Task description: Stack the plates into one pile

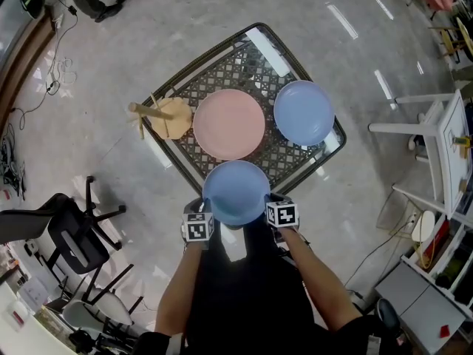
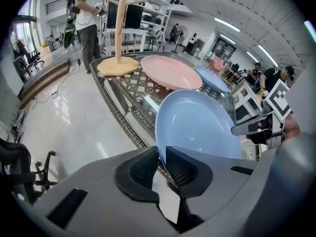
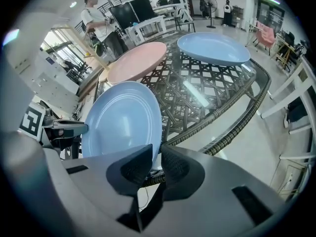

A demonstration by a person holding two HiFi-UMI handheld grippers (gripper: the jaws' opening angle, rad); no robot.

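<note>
A blue plate is over the near edge of the wicker glass-topped table, tilted, held from both sides. My left gripper is shut on its left rim; in the left gripper view the rim of the plate runs between the pads of that gripper. My right gripper is shut on the right rim, and the plate enters its jaws edge-on. A pink plate lies flat mid-table. A second blue plate lies at the far right.
A wooden stand on a tan round base sits at the table's left corner. An office chair stands on the floor to the left, a white table to the right. A person stands beyond the table.
</note>
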